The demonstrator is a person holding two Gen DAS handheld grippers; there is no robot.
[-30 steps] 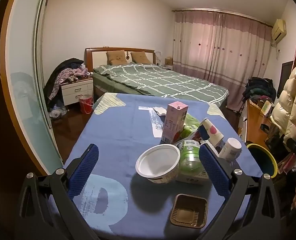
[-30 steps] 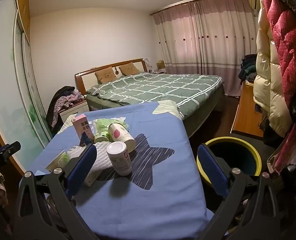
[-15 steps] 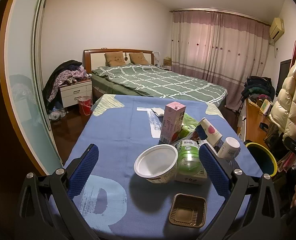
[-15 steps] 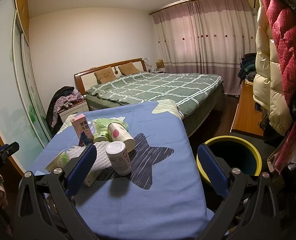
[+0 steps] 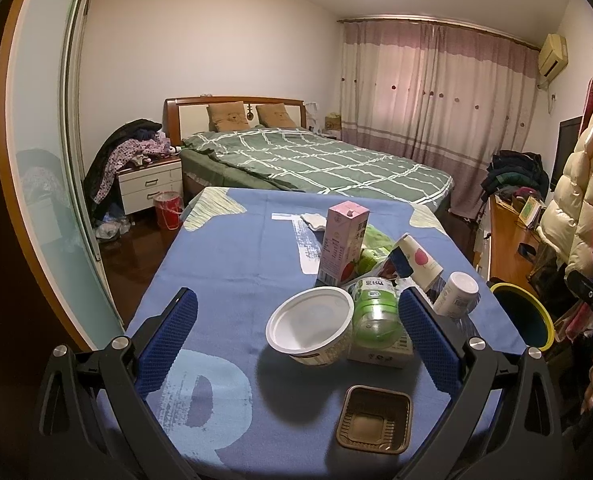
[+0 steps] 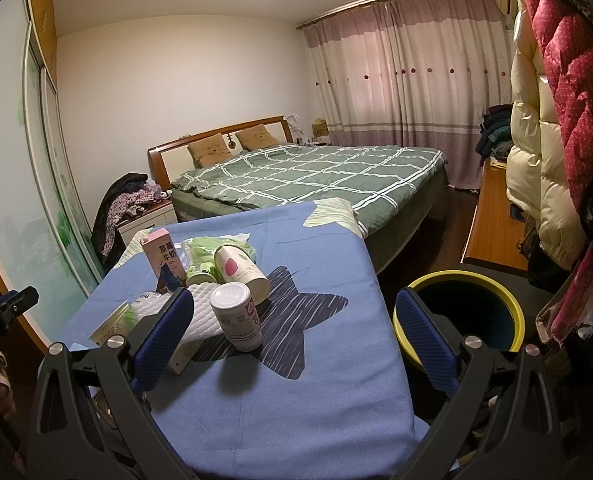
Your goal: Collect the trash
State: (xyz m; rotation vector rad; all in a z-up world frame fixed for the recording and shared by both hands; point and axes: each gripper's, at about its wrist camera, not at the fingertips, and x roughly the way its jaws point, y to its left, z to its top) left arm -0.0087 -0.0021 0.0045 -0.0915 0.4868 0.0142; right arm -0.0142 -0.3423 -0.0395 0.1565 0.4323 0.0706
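Observation:
A pile of trash sits on the blue tablecloth (image 5: 224, 280): a white bowl (image 5: 310, 330), a green bottle (image 5: 374, 312), a pink milk carton (image 5: 342, 248), a paper cup (image 5: 418, 262), a small white bottle (image 5: 454, 294) and a brown plastic tray (image 5: 372, 420). My left gripper (image 5: 296, 344) is open and empty, with the bowl between its fingers. My right gripper (image 6: 292, 340) is open and empty, with the small white bottle (image 6: 238, 316) just ahead. The paper cup (image 6: 240, 274) and carton (image 6: 162, 258) lie behind it. A yellow-rimmed bin (image 6: 460, 320) stands right of the table.
A bed with a green checked cover (image 5: 316, 164) stands beyond the table. A nightstand piled with clothes (image 5: 144, 168) and a red bucket (image 5: 168, 210) are at the left. Coats (image 6: 556, 120) hang at the right by a wooden bench (image 6: 496, 220).
Both grippers have barely moved; the left view has shifted slightly. Nothing was picked up or let go.

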